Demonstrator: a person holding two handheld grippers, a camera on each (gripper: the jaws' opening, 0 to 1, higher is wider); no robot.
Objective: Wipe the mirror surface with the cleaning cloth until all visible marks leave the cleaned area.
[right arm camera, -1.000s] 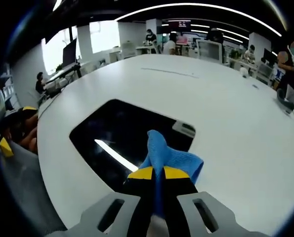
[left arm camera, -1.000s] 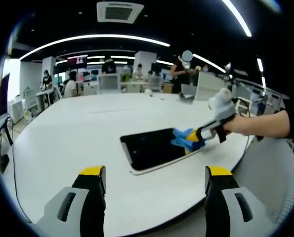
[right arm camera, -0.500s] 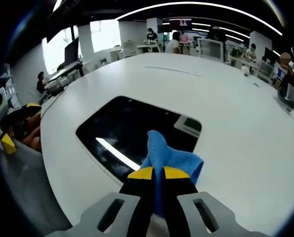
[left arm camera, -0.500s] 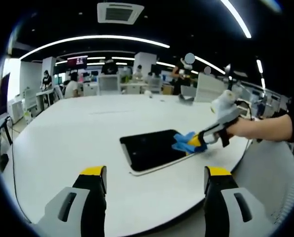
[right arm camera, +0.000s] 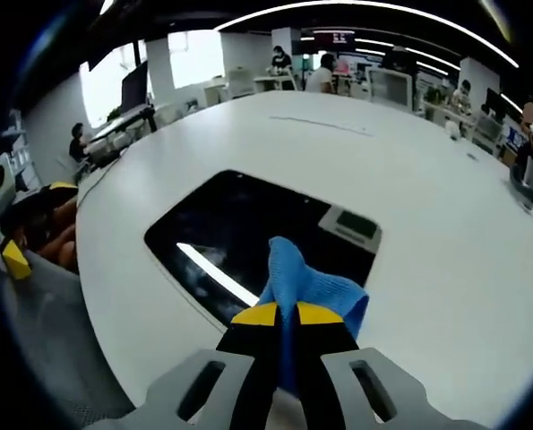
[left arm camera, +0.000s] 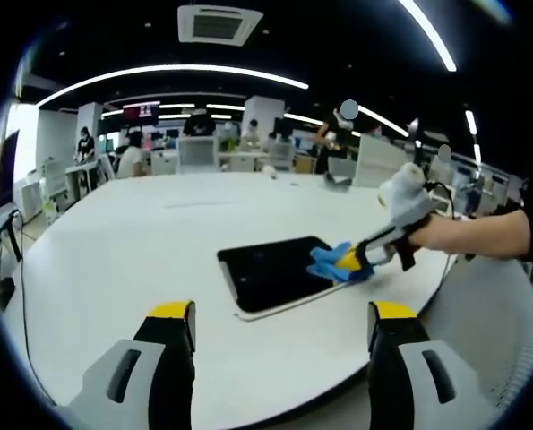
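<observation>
One blue cloth (right arm camera: 295,285), clamped in right gripper (right arm camera: 285,315), meets mirror (right arm camera: 248,242).

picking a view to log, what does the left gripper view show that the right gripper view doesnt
Left gripper view: the left gripper with fingers apart, and a forearm holding the right gripper from outside.

Right gripper view: reflected light streak on the glass.

Both: the mirror flat on the white table, blue cleaning cloth clamped at its edge.
</observation>
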